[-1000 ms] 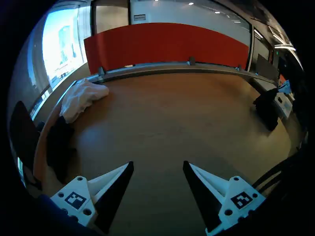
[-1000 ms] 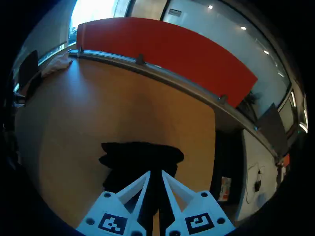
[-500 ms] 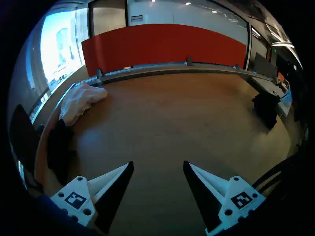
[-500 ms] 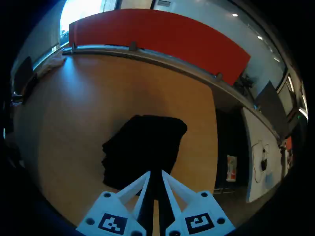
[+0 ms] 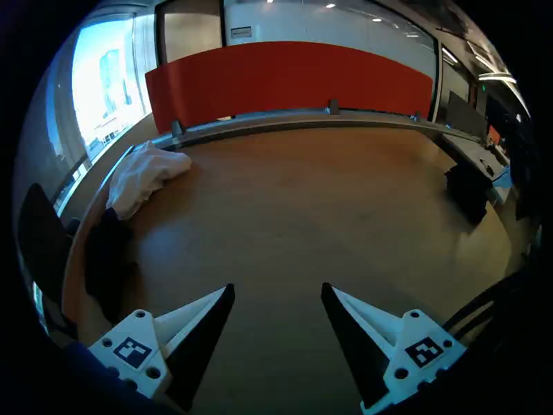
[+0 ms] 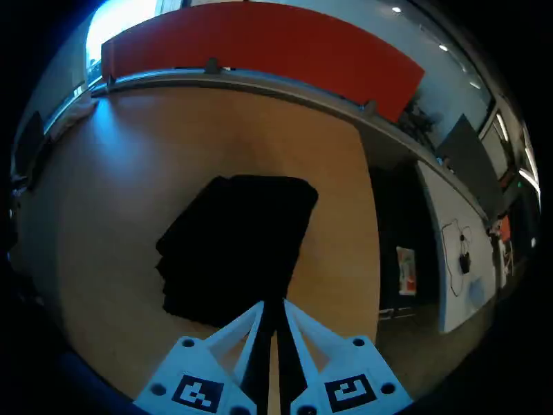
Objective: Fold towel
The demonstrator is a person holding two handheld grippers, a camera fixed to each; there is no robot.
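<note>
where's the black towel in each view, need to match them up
Left gripper view: the black towel sits far right, near the table edge.
Right gripper view: the black towel is in the centre, its near edge pinched in the right gripper.
Shared landmark: the red partition along the table's far side.

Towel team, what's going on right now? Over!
Left gripper open, above table. Right gripper shut on black towel, near edge. White cloth heap far off, not blocking.
</note>
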